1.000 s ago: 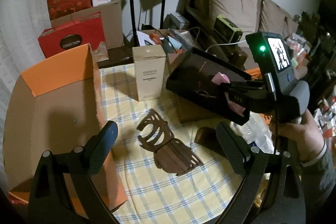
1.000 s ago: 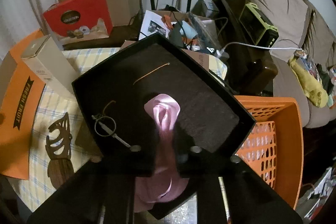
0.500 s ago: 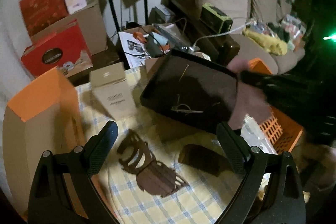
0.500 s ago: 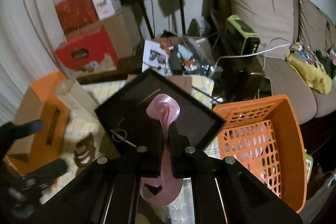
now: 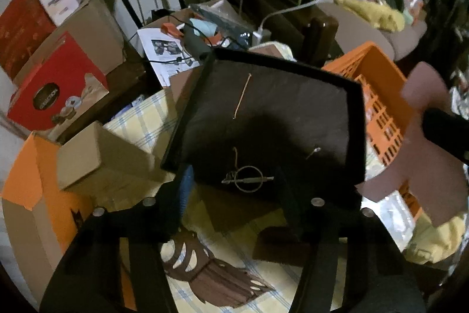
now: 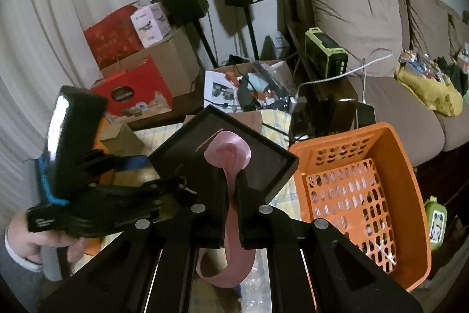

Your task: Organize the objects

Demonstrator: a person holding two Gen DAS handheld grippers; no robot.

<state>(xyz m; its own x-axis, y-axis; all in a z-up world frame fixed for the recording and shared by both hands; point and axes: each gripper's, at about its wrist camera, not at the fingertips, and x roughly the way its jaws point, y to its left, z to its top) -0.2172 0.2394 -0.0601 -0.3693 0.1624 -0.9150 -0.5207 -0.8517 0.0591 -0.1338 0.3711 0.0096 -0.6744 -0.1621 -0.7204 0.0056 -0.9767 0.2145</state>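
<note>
At the far left of the counter, covered in a yellow checked cloth, an orange carton stands open with a plain cardboard box leaning at its mouth; whether that box is in the carton or only against it cannot be told, as the view is blurred there. A brown cut-out wooden piece lies loose on the cloth and has not been put away.

Toward the middle, the black tray is seen tilted above the counter. A metal ring with a pin and a thin golden stick are left lying on its dark lining. The left gripper is set at the tray's near edge, and its jaws are closing with that edge between them; a firm hold is not yet shown.

To the right, a pink ribbon is pinched in the clenched jaws of the right gripper, with its loop curled above the tray and its tail hanging below.

At the far right, the orange basket is seen empty. Little appears to have been sorted so far: the ribbon is lifted but not placed, and the tray's small items, the wooden piece and the box all remain to be dealt with.
</note>
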